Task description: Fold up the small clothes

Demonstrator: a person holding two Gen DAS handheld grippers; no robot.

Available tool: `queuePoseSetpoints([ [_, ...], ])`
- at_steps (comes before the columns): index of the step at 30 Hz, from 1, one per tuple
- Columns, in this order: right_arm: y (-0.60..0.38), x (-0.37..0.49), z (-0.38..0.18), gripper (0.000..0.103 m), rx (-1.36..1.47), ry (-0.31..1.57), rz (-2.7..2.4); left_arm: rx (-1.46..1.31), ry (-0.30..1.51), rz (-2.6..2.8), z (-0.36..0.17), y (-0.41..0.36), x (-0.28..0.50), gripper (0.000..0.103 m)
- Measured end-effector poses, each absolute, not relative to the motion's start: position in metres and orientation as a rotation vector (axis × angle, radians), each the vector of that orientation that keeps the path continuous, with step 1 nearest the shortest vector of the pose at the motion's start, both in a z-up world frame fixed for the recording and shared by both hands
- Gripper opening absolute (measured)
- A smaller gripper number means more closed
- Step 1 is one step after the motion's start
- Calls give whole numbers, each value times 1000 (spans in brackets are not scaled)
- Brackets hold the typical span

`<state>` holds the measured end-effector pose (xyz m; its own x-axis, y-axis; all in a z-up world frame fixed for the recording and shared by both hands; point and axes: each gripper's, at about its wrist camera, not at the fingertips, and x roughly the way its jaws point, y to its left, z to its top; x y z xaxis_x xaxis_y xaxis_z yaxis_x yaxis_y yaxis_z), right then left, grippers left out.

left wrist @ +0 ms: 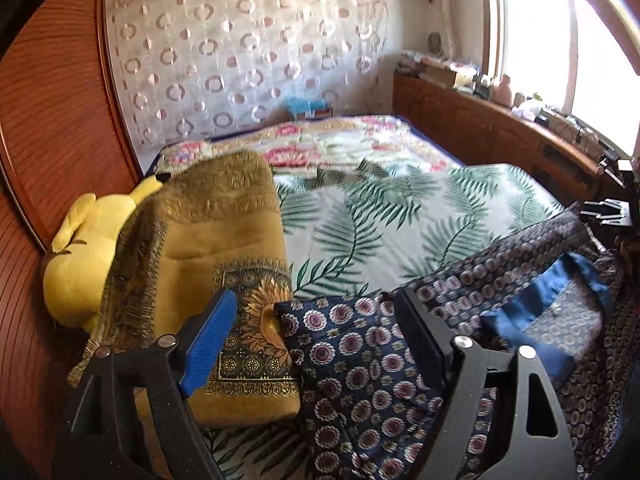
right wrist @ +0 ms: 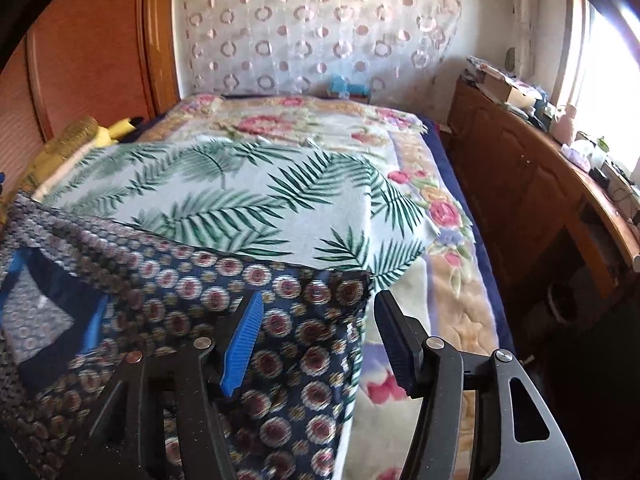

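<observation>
A navy garment with round flower medallions (left wrist: 360,364) lies across the near edge of the palm-leaf sheet (left wrist: 380,224); a plain blue inner patch (left wrist: 536,312) shows on it. My left gripper (left wrist: 316,312) is open, its jaws astride the garment's left corner. In the right wrist view the same garment (right wrist: 200,280) fills the lower left, its right corner (right wrist: 352,284) by the jaws. My right gripper (right wrist: 316,312) is open around that corner edge. The right gripper's fingers (left wrist: 604,212) show far right in the left wrist view.
A folded mustard cloth with sunflower print (left wrist: 224,264) and a yellow plush toy (left wrist: 84,256) sit left of the garment. A floral blanket (right wrist: 440,216) covers the bed. A wooden cabinet (right wrist: 520,184) with clutter runs along the right, under the window. A wooden wardrobe (left wrist: 52,140) stands left.
</observation>
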<state>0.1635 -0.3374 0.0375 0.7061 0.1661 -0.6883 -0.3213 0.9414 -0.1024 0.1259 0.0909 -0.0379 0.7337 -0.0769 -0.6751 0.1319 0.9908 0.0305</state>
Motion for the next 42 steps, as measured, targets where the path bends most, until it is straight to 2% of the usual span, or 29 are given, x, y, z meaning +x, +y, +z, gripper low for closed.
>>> queuePoseSetpoints([
  [8, -347, 179, 37, 61, -202, 781, 265, 56, 817, -114, -65, 95, 134, 63],
  [11, -342, 186, 33, 61, -206, 802, 281, 52, 815, -108, -67, 95, 134, 55],
  [13, -340, 191, 28, 61, -218, 817, 274, 52, 810, -119, -66, 96, 132, 54],
  [18, -337, 198, 24, 61, -215, 817, 292, 59, 807, -156, -64, 90, 131, 44],
  [26, -329, 203, 12, 61, -242, 807, 315, 76, 850, -155, -74, 83, 138, 43],
  [29, -327, 200, 12, 46, -246, 805, 345, 90, 863, -152, -76, 81, 139, 46],
  [31, -326, 198, 13, 29, -251, 802, 371, 115, 881, -159, -80, 77, 140, 46],
  [32, -325, 196, 12, 23, -253, 802, 386, 127, 881, -158, -81, 74, 139, 46],
  [33, -325, 195, 12, 11, -254, 804, 400, 131, 881, -161, -82, 74, 138, 46],
  [34, -324, 192, 12, 10, -259, 804, 417, 133, 883, -173, -82, 73, 137, 42],
  [36, -322, 188, 13, 6, -272, 796, 436, 128, 899, -188, -84, 72, 136, 15],
  [37, -322, 185, 15, 5, -270, 788, 454, 125, 904, -192, -84, 72, 135, 14],
  [38, -323, 182, 18, 5, -270, 772, 467, 126, 895, -191, -83, 72, 133, 8],
  [42, -327, 167, 38, 4, -263, 674, 445, 97, 815, -187, -62, 76, 119, 5],
])
